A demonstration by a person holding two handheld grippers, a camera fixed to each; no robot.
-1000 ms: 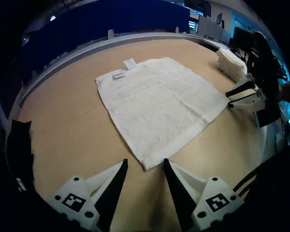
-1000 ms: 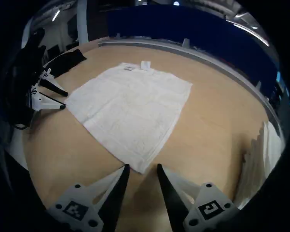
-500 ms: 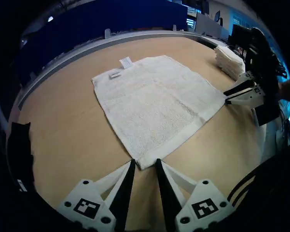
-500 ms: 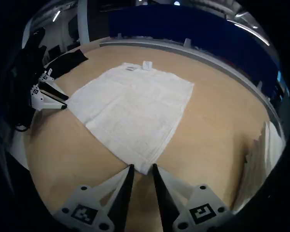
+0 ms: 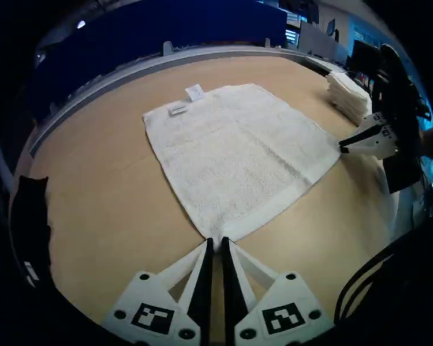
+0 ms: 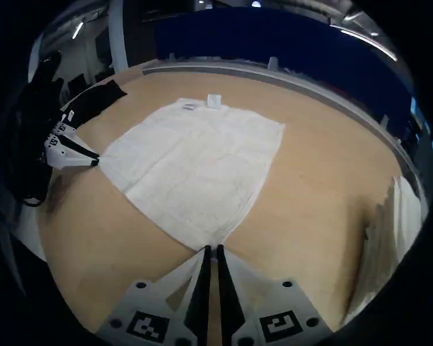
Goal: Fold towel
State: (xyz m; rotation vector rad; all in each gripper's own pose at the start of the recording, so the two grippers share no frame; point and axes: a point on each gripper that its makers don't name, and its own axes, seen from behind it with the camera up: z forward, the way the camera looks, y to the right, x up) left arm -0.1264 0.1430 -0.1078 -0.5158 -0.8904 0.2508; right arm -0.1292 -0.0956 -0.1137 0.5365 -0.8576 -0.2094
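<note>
White terry towel (image 5: 239, 155) is lying flat on the wooden table (image 5: 101, 190), a near corner at 6 o'clock in each view. Left gripper (image 5: 216, 245) and right gripper (image 6: 211, 249) are each pinching one, jaws closed on cloth. Likely light and limp, sagging if lifted; corners suit gripping.

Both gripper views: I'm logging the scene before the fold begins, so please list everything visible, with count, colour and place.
Towel: one, white, spread flat mid-table.
Tags: two, white, at the towel's far edge.
Stack of folded towels: one, white, at the table's right end in the left gripper view.
Cloth: one, black, at the table's opposite end.
Table: one, tan wood, under everything.
Partition: one, blue, behind the table's far edge.
Left gripper: one, white with black fingers, shut on one near towel corner.
Right gripper: one, same colours, shut on the other near corner.
</note>
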